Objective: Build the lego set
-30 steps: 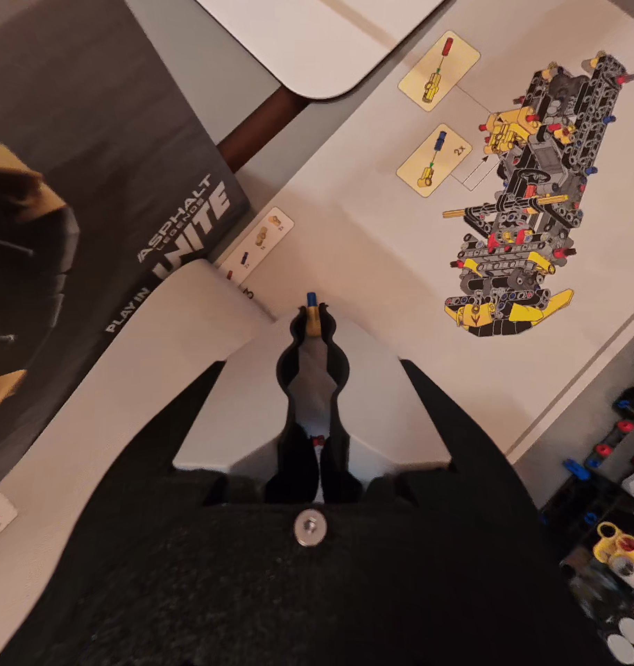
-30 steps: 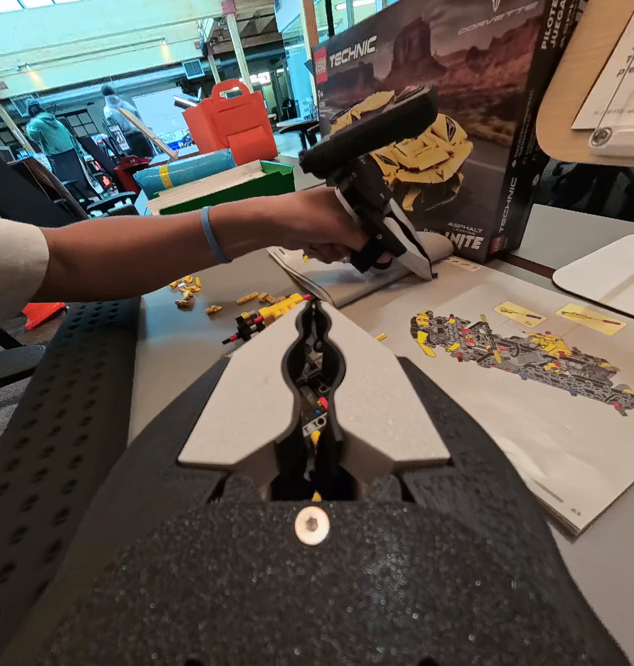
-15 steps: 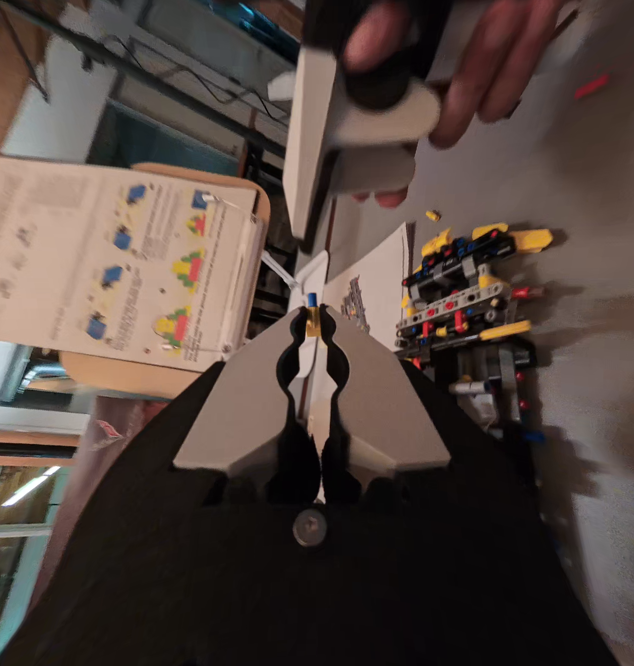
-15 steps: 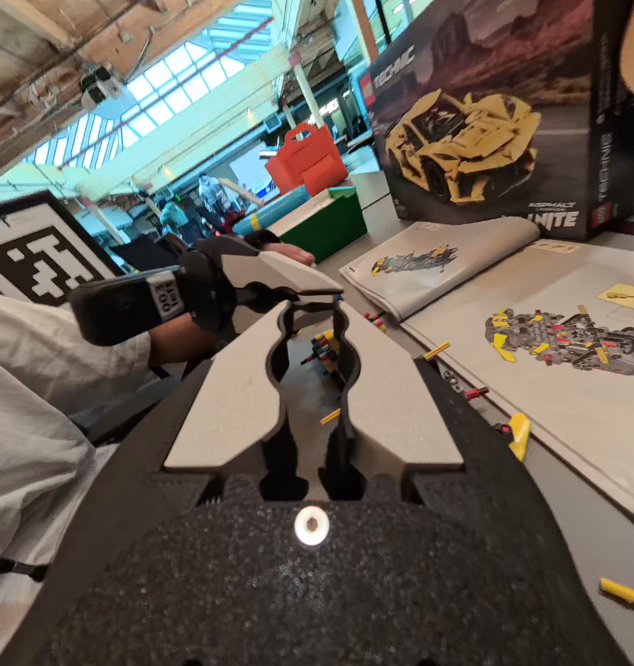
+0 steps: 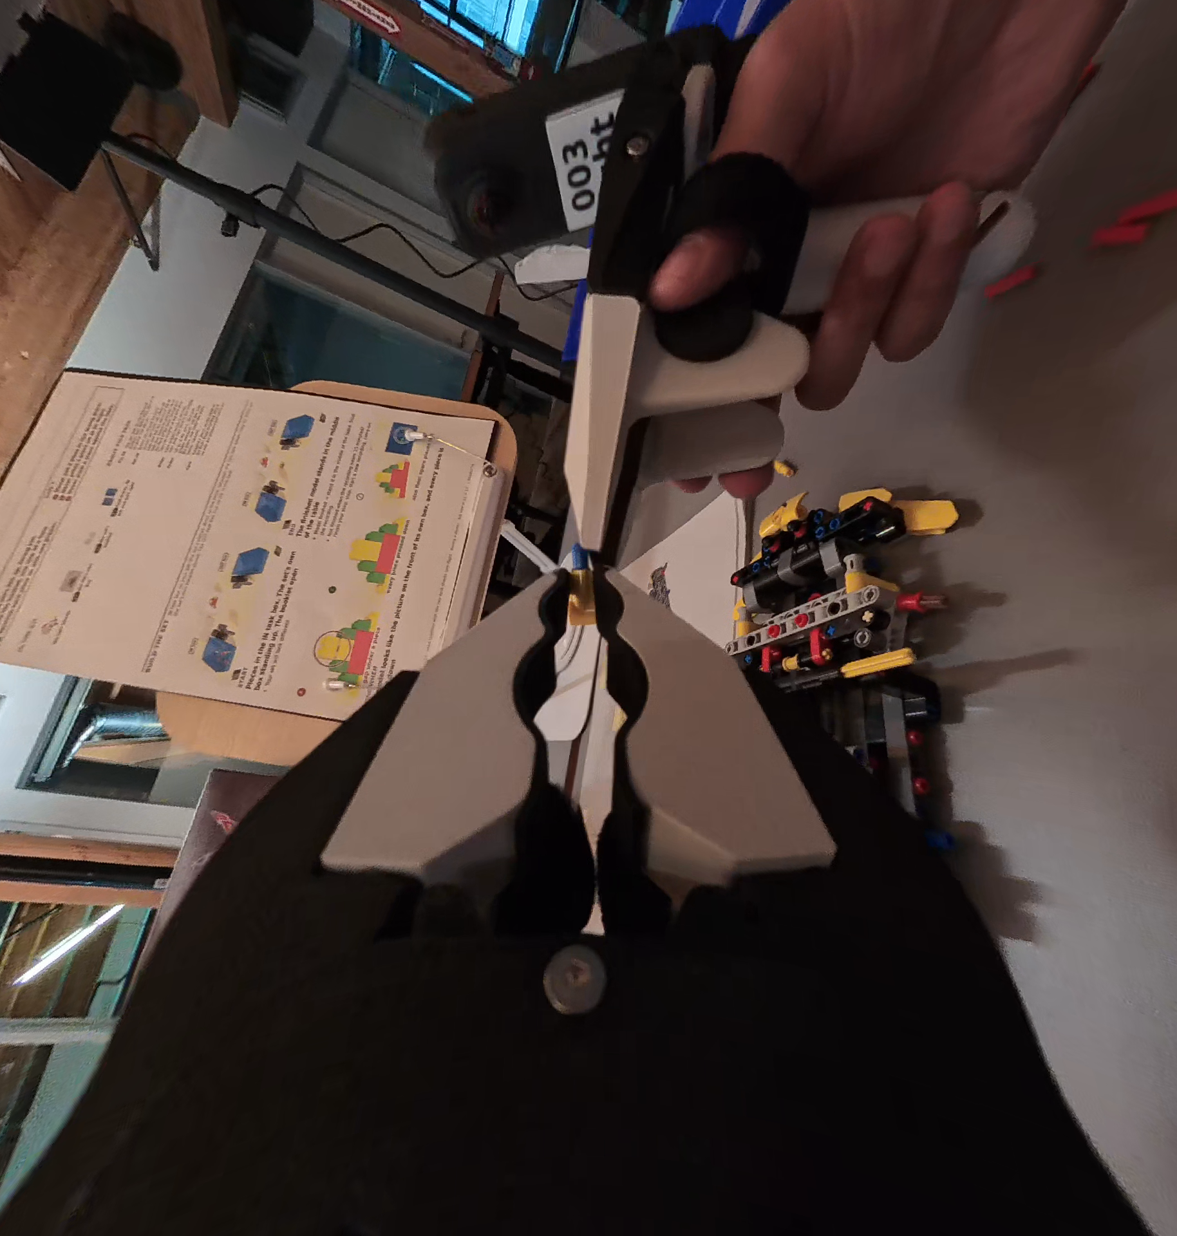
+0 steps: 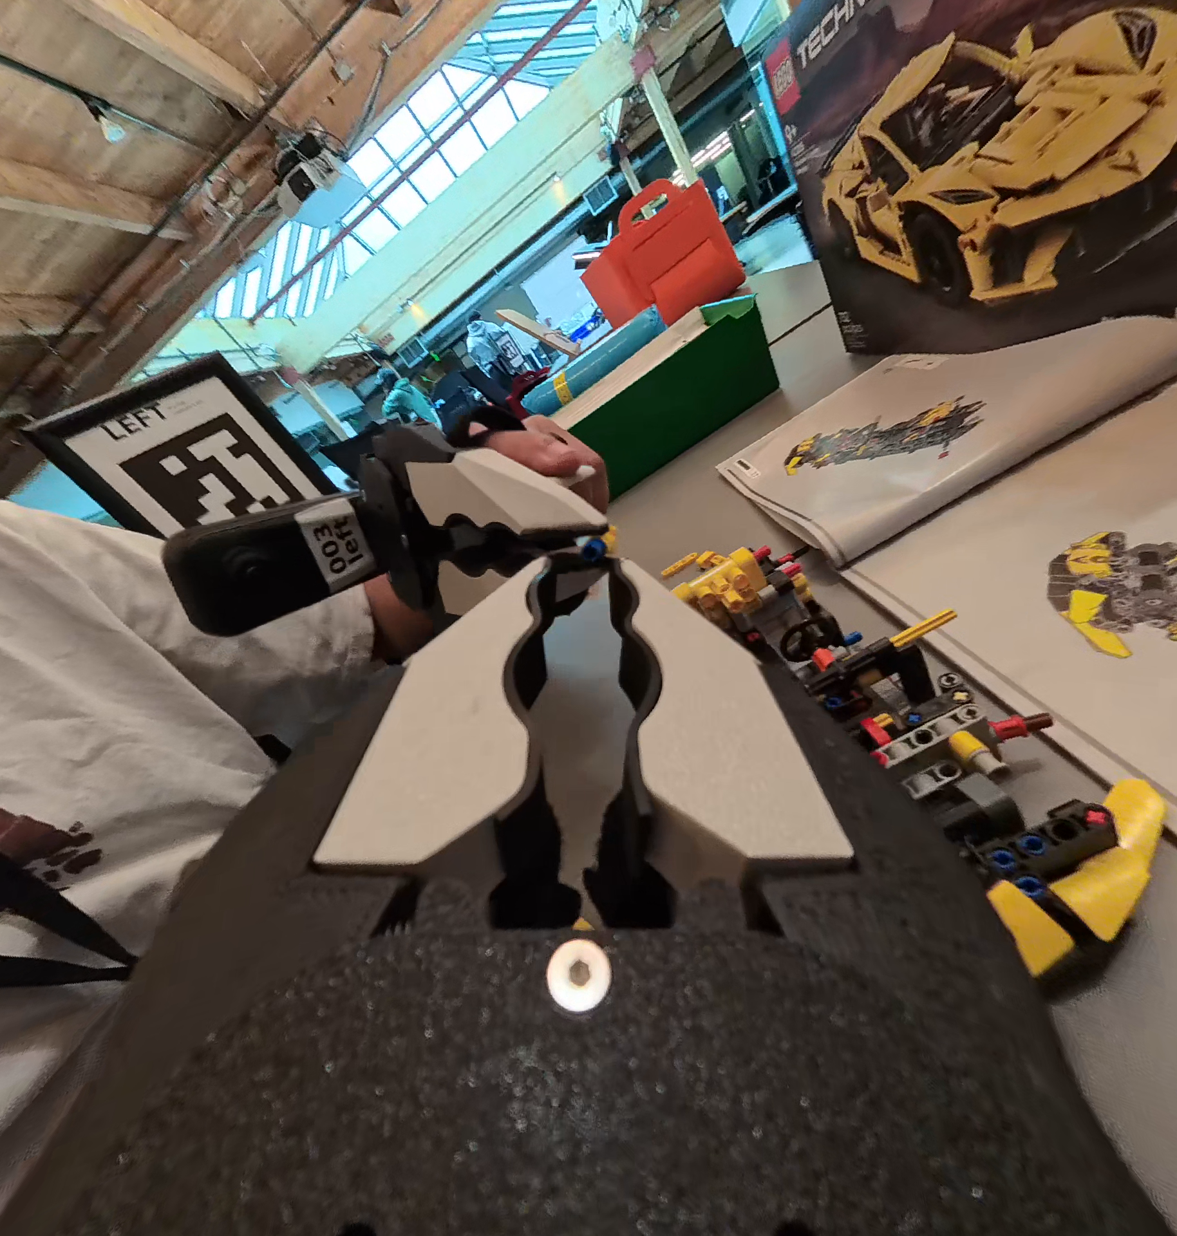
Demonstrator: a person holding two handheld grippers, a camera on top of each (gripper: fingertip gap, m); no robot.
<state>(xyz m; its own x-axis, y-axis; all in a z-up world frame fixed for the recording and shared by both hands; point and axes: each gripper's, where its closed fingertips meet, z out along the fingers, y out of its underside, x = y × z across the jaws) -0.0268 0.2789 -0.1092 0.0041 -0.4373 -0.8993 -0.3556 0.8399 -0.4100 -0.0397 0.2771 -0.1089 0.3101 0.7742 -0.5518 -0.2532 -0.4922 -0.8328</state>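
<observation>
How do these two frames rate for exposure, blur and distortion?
Left wrist view: dim and warm; the partly built yellow-and-black lego car chassis casts long soft shadows on the grey table; edges smear with motion blur, yet the small yellow-and-blue lego piece stays sharp. Right wrist view: brighter, skylights near blown out, strong wide-angle tilt, chassis end blurred.

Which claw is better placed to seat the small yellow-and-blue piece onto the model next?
Left, probably. The left claw is shut on the yellow-and-blue piece; the right claw is open and empty beside it. The partly built model lies on the table.
</observation>
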